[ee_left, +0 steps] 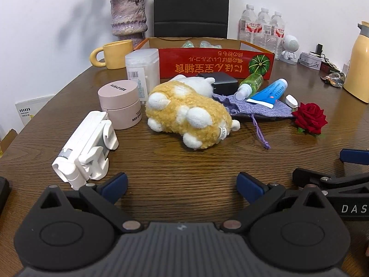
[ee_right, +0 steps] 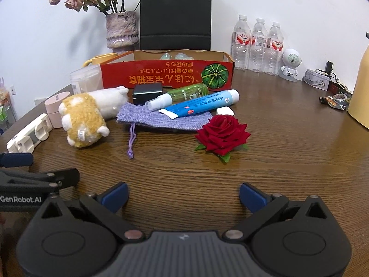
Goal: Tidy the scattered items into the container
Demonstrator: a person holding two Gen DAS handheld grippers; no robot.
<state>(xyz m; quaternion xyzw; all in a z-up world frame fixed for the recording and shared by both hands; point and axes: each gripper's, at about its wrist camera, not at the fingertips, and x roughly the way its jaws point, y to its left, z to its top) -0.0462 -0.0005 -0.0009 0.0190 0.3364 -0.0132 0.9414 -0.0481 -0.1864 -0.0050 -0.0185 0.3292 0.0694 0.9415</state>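
A red cardboard box (ee_left: 214,62) (ee_right: 166,75) stands open at the back of the wooden table. In front of it lie a yellow-and-white plush toy (ee_left: 189,113) (ee_right: 83,117), a purple drawstring pouch (ee_left: 258,107) (ee_right: 161,118), a green spray bottle (ee_left: 250,84) (ee_right: 182,93), a blue tube (ee_left: 269,93) (ee_right: 200,103), a black box (ee_left: 224,82) (ee_right: 147,92), a red rose (ee_left: 310,117) (ee_right: 222,133), a pink jar (ee_left: 121,103) (ee_right: 55,108) and a white folding holder (ee_left: 85,147) (ee_right: 30,136). My left gripper (ee_left: 182,187) is open and empty, short of the plush. My right gripper (ee_right: 183,196) is open and empty, short of the rose.
A clear plastic box (ee_left: 143,71), a yellow mug (ee_left: 114,54), a vase of dried flowers (ee_left: 129,16), a black chair (ee_left: 191,7), three water bottles (ee_right: 258,46), a small white robot figure (ee_right: 290,63) and a yellow jug (ee_left: 359,62) ring the back. A small white cap (ee_right: 224,111) lies beside the tube.
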